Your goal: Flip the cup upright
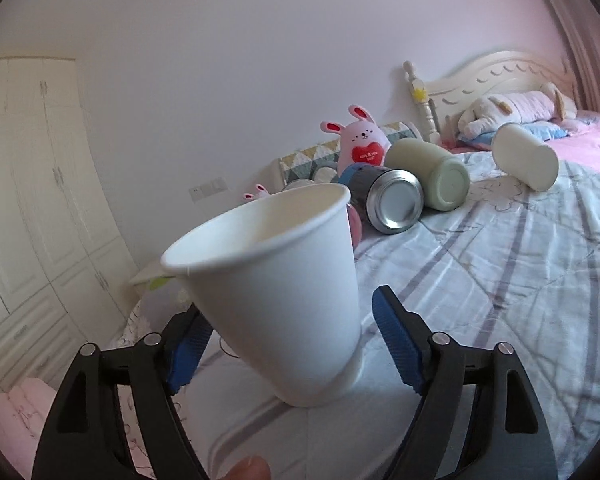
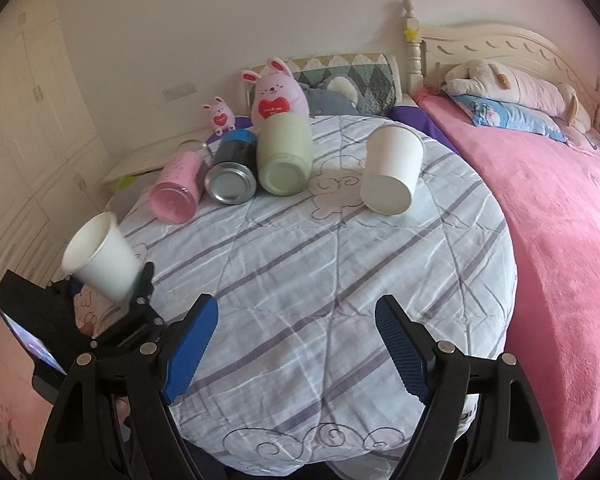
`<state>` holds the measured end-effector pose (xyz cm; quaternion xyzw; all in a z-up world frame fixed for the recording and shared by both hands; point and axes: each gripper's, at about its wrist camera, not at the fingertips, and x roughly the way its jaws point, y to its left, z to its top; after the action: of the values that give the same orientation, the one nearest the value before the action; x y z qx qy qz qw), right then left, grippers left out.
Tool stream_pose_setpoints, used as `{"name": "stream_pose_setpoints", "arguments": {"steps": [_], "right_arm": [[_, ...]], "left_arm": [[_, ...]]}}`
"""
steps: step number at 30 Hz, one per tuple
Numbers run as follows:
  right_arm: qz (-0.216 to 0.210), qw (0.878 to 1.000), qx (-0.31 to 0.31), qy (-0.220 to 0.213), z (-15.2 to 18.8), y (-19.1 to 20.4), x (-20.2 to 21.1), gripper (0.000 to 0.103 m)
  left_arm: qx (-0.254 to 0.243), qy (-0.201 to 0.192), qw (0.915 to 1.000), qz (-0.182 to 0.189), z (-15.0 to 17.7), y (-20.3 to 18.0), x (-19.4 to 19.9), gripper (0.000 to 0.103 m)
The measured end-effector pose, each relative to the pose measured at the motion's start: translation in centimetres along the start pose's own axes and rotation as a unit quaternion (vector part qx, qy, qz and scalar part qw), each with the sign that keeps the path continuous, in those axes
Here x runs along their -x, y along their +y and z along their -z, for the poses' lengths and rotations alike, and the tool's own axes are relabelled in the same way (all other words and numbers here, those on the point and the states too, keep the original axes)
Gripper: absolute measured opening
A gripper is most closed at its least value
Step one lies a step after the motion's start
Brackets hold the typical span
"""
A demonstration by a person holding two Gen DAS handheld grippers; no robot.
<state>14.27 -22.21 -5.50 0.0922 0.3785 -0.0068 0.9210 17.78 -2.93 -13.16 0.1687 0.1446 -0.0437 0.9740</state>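
Between left gripper [image 1: 288, 344] jaws: cup [image 1: 276, 296] mouth-up, tilted, base on quilt [image 1: 500, 280].
Jaws spread, hold unclear; right gripper [image 2: 296, 344] open, empty; far cup [image 2: 392, 172] unflipped.

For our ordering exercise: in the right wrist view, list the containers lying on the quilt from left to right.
Pink bottle → steel flask → green cup → paper cup.

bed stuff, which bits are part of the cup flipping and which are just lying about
Part of the job:
paper cup between the left gripper fingers, mouth up
second paper cup, on its side
right gripper, open

Lying about:
pink tumbler
steel flask
green cup
bunny toys
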Motion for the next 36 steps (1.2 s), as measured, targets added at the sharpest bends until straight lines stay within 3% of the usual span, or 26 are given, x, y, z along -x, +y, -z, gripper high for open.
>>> {"name": "stream_pose_setpoints", "arguments": {"steps": [9,13,15,21,29,36], "right_arm": [[-0.006,1.0,0.001,-0.014,0.1,0.3,1.6,0.082],[-0.01,1.0,0.005,-0.024,0.1,0.6,2.8,0.082],[-0.014,0.999,0.007,-0.033,0.3,0.9,3.8,0.082],[-0.025,0.998,0.013,-0.052,1.1,1.4,6.2,0.082],[-0.04,0.997,0.021,-0.063,2.9,2.0,8.6,0.082],[-0.025,0.996,0.02,-0.088,4.3,1.3,11.5,0.082]], "left_arm": [[0.041,0.014,0.9987,0.028,-1.2,0.6,0.9,0.089],[0.055,0.021,0.9976,0.037,-1.8,1.2,2.0,0.1],[0.063,0.027,0.9969,0.04,-2.4,1.6,3.0,0.1],[0.09,0.075,0.9906,0.071,-4.6,3.2,6.4,0.102],[0.065,0.109,0.9902,0.058,-7.1,2.7,12.9,0.103],[0.067,0.164,0.982,0.065,-7.5,2.2,16.5,0.103]]}}
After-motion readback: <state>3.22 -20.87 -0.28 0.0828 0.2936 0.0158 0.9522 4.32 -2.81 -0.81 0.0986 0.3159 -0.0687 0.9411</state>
